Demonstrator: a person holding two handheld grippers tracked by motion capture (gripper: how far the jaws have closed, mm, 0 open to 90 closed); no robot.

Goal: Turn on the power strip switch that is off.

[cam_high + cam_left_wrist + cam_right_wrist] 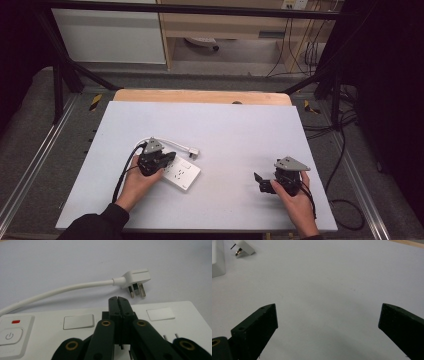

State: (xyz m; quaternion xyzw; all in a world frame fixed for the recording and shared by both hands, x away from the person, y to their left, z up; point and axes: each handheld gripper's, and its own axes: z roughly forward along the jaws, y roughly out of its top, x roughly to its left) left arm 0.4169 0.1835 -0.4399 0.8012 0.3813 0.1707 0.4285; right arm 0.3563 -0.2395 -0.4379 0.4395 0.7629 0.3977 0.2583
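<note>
Power strip (181, 173), white, one in count, lies on the pale table top (235, 130) and serves as my landmark. My left gripper (169, 159) rests over the strip's near-left portion; in the left gripper view its jaws are pressed fully together, tips (118, 301) over the strip's upper face (162, 322) between two blank white covers, with nothing caught between them. I cannot confirm whether the tips bear down on the face or sit just above it. One white three-pin plug (135, 281) lies just beyond the strip's far edge, pins down toward the strip, joined by one white cable (62, 291) that curves back to the strip's switch end, where one power button (10, 336) and one red indicator (15, 321) show. My right gripper (261, 182) sits well apart from the strip, to its right, jaws spread wide and empty over bare table; its own view shows the plug (243, 248) far off at upper left. My judgement: the step in hand is steadying the strip with the left gripper. The next move would call for bringing the right gripper across to the plug, closing on its body clear of the pins. Count: two grippers, one strip, one plug, one cable.
</note>
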